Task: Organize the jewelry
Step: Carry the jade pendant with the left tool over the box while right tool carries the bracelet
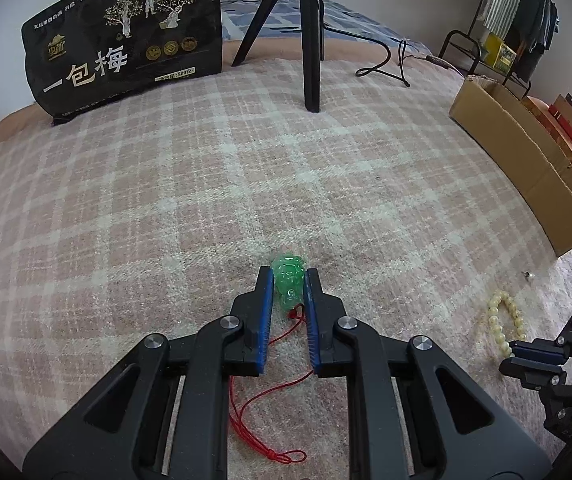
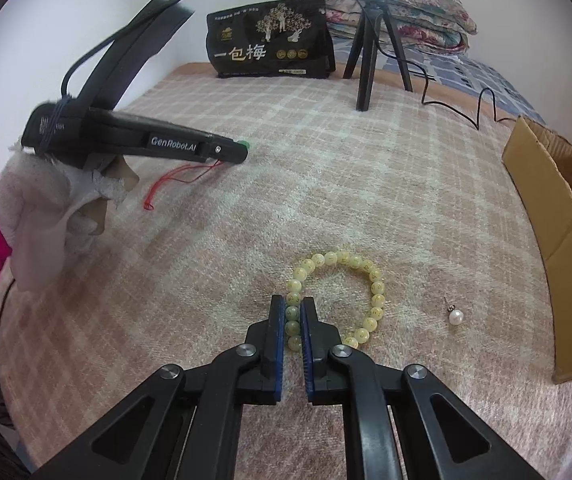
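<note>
A green carved pendant point(image 1: 289, 280) on a red cord point(image 1: 253, 404) lies on the pink plaid blanket point(image 1: 205, 184). My left gripper point(image 1: 289, 280) is shut on the pendant, blue pads pressed to both its sides. A pale yellow bead bracelet point(image 2: 366, 276) lies on the same blanket, and my right gripper point(image 2: 293, 306) is shut on its left run of beads. A pearl earring point(image 2: 454, 316) rests to the right of the bracelet. The right wrist view shows the left gripper point(image 2: 241, 151) at upper left with a speck of green pendant point(image 2: 244, 144) at its tip.
An open cardboard box point(image 2: 558, 208) stands at the right edge of the bed. A black snack bag point(image 1: 125, 40) and a black tripod point(image 1: 310, 40) with a cable stand at the back. A gloved hand point(image 2: 45, 216) with a pink sleeve holds the left gripper.
</note>
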